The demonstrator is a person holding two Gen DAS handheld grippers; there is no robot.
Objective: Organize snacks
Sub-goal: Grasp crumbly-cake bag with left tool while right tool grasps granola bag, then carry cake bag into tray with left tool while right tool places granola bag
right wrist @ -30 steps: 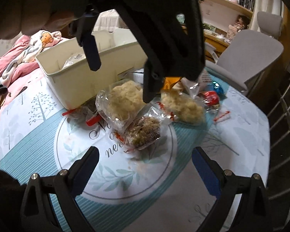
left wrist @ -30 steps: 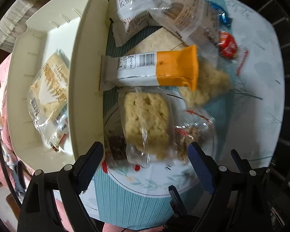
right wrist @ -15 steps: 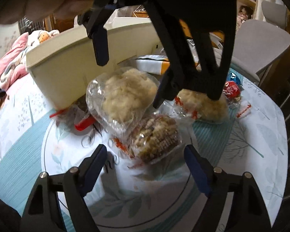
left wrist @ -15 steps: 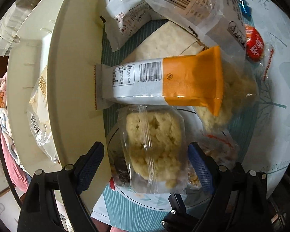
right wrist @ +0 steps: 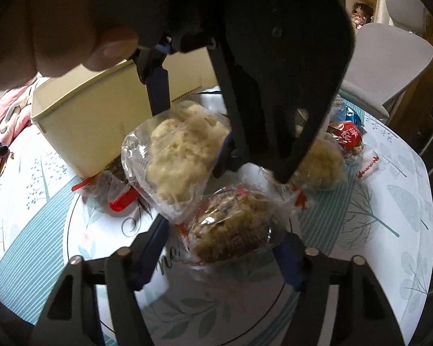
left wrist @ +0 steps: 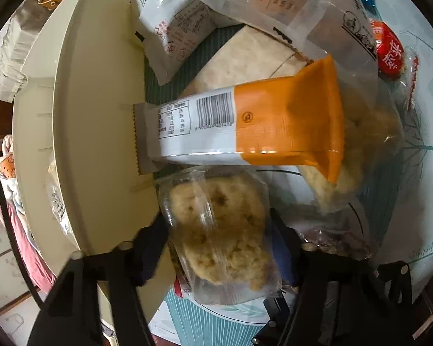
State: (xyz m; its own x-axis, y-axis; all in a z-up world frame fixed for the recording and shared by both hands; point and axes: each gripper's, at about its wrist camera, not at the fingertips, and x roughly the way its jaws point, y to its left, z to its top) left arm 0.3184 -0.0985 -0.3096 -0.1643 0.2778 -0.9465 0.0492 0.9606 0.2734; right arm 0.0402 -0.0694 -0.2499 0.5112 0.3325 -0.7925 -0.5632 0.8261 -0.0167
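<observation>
The pale rice-cake packet (left wrist: 216, 230) sits just beside the cream bin (left wrist: 101, 144), pinched between the fingers of the left hand-held gripper (left wrist: 219, 248). Behind it an orange-and-white bar (left wrist: 245, 124) leans against the bin wall. The right hand-held gripper (right wrist: 219, 256), jaws wide, straddles a brown grain-cake packet (right wrist: 231, 230) on the counter (right wrist: 389, 230); bare cloth lies right.

The bin (left wrist: 80, 132) sits at the left of the surface (right wrist: 389, 216), the long bar packet (left wrist: 245, 124) butting against its wall. Just before that packet lies the crumbly cake packet (left wrist: 219, 236), between the left gripper's (left wrist: 219, 248) fingers. Right of it, the grain cake packet (right wrist: 231, 227) sits between the right gripper's (right wrist: 219, 256) fingers.
</observation>
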